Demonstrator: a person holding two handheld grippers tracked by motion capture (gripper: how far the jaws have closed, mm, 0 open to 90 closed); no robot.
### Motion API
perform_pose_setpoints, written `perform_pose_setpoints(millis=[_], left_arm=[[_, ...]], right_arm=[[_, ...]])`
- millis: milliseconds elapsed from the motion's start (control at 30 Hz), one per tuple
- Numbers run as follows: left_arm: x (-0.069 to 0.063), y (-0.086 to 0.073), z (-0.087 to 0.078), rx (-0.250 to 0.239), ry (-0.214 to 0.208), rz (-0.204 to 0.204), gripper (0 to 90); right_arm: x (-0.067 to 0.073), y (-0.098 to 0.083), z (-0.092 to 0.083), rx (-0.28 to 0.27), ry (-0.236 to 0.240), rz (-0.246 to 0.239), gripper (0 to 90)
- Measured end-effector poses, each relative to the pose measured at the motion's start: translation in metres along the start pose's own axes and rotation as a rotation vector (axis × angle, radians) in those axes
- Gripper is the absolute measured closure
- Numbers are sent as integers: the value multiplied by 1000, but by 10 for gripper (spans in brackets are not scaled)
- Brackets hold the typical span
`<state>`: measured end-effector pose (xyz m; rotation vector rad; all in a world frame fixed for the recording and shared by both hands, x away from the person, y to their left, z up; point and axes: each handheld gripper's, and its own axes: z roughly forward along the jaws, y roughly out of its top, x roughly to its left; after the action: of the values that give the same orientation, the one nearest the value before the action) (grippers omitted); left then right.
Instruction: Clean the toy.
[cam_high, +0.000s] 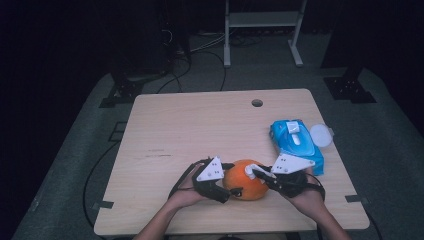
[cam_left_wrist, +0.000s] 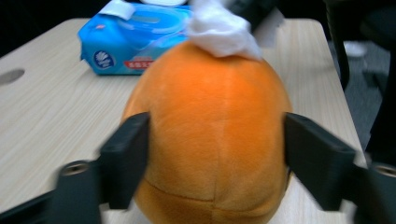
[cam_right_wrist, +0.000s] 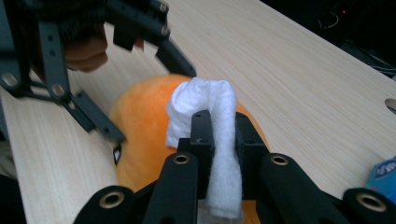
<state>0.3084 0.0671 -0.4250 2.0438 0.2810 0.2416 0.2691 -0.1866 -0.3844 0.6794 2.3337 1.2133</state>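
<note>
Wipe (cam_right_wrist: 212, 140) clamped, pressed on orange plush (cam_left_wrist: 210, 135)

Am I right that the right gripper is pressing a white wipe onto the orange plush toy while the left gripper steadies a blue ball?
Not quite: the left gripper steadies no blue ball. Its jaws flank the same orange plush toy, as the left gripper view shows. The right gripper does hold the white wipe against that toy.

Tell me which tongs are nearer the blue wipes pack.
Right. The right tongs, shut on a white wipe against the orange plush ball, sit just beside the blue wipes pack. The left tongs grip the ball's far side.
</note>
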Motion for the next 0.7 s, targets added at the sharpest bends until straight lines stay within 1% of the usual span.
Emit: perform_pose_setpoints(millis=[33,67,100,167,200,233,300,333,367,467,500,533,567,600,700], left_arm=[[4,0,1,10,-4,-44,140],[6,-2,2,6,-23,-79,182],[6,-2,3,0,-28,-76,182],[1,-1,3,-4,-18,-49,250],[-3,1,4,0,-10,-18,273],[-8,4,4,2,-2,2,289],[-14,7,5,8,1,42,299],[-18,9,6,19,3,76,300],[-21,10,7,23,5,98,300],[-25,10,8,40,10,138,300],[-25,9,7,44,8,146,300],[-24,7,6,36,3,137,301],[-23,5,6,29,0,128,304],[-21,4,6,29,0,128,305],[-17,0,4,26,-10,103,304]], right_arm=[[0,-1,0,3,-6,2,806],[-1,-2,-2,6,-17,8,805],[-1,-2,-2,6,-17,8,805],[-1,-2,-1,7,-20,8,806],[0,-1,-1,4,-23,5,806],[2,1,-1,7,-28,-2,807],[7,4,-1,-4,-23,-12,806],[11,6,-1,-11,-11,-15,806],[16,9,-1,-17,-1,-32,806],[26,14,1,-24,25,-62,806],[28,14,2,-20,28,-72,806],[28,13,2,-19,30,-74,806],[25,12,2,-22,36,-69,805],[22,11,0,-23,35,-56,805],[12,7,-6,-20,7,-34,805]])
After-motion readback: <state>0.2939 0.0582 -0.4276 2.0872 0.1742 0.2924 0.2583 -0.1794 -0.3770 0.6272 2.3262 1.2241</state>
